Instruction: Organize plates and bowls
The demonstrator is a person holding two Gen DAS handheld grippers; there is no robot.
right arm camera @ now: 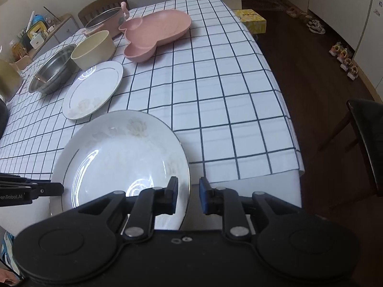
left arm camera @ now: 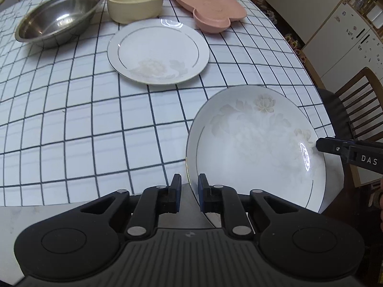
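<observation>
On the checked tablecloth (right arm camera: 215, 100) there are two white floral china plates (left arm camera: 158, 50) (right arm camera: 119, 165), one shiny steel bowl (left arm camera: 59, 19), one cream round bowl (left arm camera: 135, 0), one pink divided tray (left arm camera: 208, 7) and one pink pot (right arm camera: 105, 21) — six dishes — plus two black grippers (left arm camera: 189, 192) (right arm camera: 189, 195).

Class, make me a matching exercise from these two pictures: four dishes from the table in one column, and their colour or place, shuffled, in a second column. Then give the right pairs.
Things
1. steel bowl
2. round bowl next to the steel bowl
3. divided tray
4. nearest plate

Colour or place
A. pink, at the far side of the table
B. white with faint flowers, its rim between gripper fingers on both sides
C. shiny grey metal
D. cream

Pairs: 1-C, 2-D, 3-A, 4-B
</observation>
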